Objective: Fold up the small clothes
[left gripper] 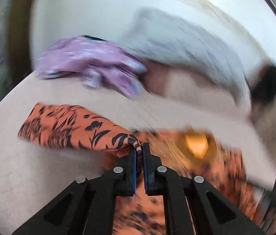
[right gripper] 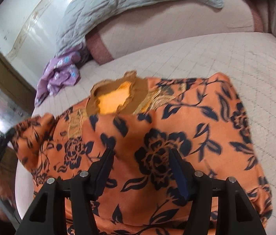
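In the left wrist view, a fold of the orange floral top (left gripper: 69, 127) is seen pinched between the closed fingers of the left hand-held gripper (left gripper: 139, 146), the garment trailing left over the bed (left gripper: 10, 176), with a purple garment (left gripper: 91, 62) beyond it and much blurred. In the right wrist view, the top (right gripper: 157, 137) is laid across the bed (right gripper: 235, 58), neckline away, and the right hand-held gripper (right gripper: 140, 150) is held wide above its middle, gripping nothing. A fold is judged under way; the pinched edge needs carrying across the top, and bare mattress beyond the neckline gives room.
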`<state>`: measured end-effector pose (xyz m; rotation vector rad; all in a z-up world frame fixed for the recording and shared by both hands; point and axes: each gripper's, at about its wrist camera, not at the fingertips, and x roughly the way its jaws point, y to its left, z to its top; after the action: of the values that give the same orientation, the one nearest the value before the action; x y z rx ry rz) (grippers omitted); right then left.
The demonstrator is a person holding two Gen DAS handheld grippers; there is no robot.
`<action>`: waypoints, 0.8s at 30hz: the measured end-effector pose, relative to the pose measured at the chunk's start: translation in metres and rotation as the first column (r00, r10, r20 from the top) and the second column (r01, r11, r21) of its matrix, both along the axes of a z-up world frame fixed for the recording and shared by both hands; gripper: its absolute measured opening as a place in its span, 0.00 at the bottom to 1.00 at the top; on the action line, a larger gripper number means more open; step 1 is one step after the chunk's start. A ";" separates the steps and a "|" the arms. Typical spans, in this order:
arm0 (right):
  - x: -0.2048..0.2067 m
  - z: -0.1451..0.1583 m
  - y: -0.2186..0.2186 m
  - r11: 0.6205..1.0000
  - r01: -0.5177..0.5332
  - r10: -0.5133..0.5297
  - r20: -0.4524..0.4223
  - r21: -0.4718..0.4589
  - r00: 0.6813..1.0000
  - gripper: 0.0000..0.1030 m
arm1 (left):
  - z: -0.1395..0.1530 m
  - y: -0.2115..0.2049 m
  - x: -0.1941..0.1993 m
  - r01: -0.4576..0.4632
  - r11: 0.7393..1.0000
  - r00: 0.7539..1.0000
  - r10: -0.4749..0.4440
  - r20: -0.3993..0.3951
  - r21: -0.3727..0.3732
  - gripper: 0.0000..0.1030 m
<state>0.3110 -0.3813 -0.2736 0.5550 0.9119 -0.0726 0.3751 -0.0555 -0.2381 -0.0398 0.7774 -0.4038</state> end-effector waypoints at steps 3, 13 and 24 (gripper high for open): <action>-0.003 0.005 -0.014 0.999 0.048 -0.048 0.011 0.019 0.999 0.60 | -0.040 -0.058 -0.028 0.125 0.972 0.991 -0.112 -0.078 0.201 0.06; -0.015 0.009 -0.037 0.992 0.099 -0.099 0.005 0.082 0.995 0.61 | 0.003 0.013 -0.063 0.048 0.998 0.999 -0.047 -0.019 0.034 0.81; -0.017 0.009 -0.022 0.995 0.068 -0.068 0.003 0.077 0.998 0.62 | -0.085 0.120 0.043 -0.416 0.782 0.858 0.167 -0.486 -0.464 0.68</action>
<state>0.2942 -0.4031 -0.2649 0.6577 0.8933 -0.0976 0.4183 0.0650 -0.3231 -0.8250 1.0398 -0.3050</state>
